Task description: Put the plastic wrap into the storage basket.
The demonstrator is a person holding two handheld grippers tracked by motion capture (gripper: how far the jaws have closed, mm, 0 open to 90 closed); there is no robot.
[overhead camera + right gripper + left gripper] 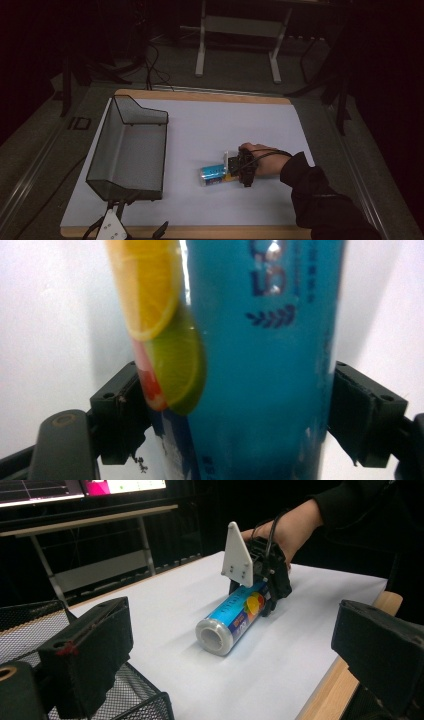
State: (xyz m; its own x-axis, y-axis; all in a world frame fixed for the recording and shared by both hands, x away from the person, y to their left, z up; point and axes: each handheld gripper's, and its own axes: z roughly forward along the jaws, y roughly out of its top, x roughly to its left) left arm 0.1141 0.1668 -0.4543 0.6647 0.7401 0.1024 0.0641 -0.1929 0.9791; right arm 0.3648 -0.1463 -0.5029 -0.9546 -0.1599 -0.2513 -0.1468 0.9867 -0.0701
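The can (pixel 214 175) is lying on its side on the white table (pixel 230 120), right of the wire basket (pixel 131 150) and clear of it. Its long axis is running across the table, left to right in the high view, with the silver end pointing toward the basket and the other end sitting inside the right gripper (pixel 239 171). From the right gripper view the blue can, with its orange and lime slices, is stretching straight away between the two black jaws, which are pressing against its sides. The left gripper (pixel 240 665) is waiting low at the near edge beside the basket, its jaws standing wide apart with nothing between them, looking across at the can's silver end.
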